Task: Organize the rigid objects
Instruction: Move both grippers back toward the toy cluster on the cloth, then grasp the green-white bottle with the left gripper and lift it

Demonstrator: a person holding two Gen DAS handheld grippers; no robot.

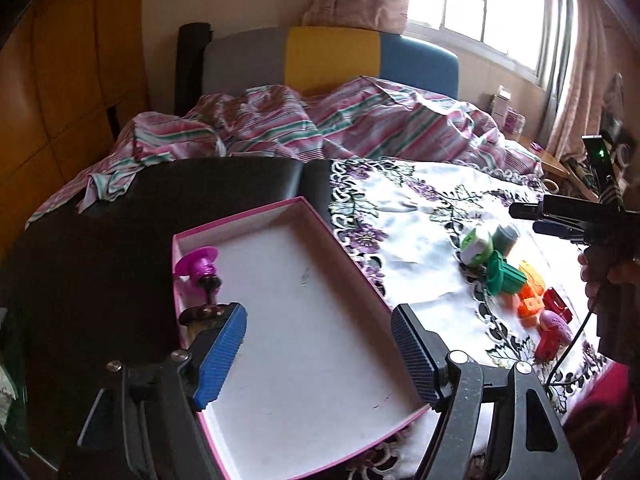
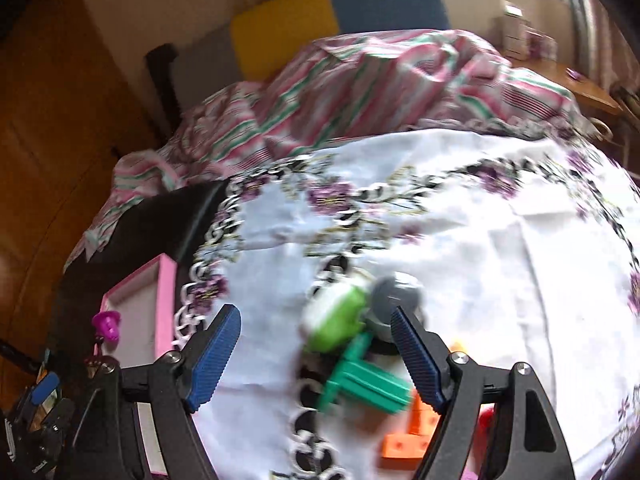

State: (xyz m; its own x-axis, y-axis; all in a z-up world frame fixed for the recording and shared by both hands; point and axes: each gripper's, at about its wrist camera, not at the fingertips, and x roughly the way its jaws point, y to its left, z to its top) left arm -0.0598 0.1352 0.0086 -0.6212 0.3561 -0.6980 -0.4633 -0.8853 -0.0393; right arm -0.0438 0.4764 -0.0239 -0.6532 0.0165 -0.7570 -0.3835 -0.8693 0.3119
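The sorting looks only just begun: the pink box (image 1: 304, 320) on the worktop holds one purple toy (image 1: 200, 266) in its far left corner and is otherwise bare. The left tongs (image 1: 318, 354) hang wide over the box with nothing between the blue pads, so I take that hand to be done there for now. The right tongs (image 2: 316, 356) stand wide too, empty, poised above the toy pile on the flowered cloth (image 2: 500, 248). Between their pads lie a green-and-white piece (image 2: 334, 322) and a green ribbed piece (image 2: 368, 386), with a grey cap (image 2: 396, 300) touching the right pad's tip. The next move, I would say, is to drop onto one piece, close, and carry it left to the box. The trouble is crowding: the green pieces touch each other, and orange blocks (image 2: 408, 436) and a red piece (image 1: 556, 306) lie just beside, so a careless close could catch two or knock one away. The right view is blurred. Behind, a striped quilt (image 1: 320, 120) covers the bed.
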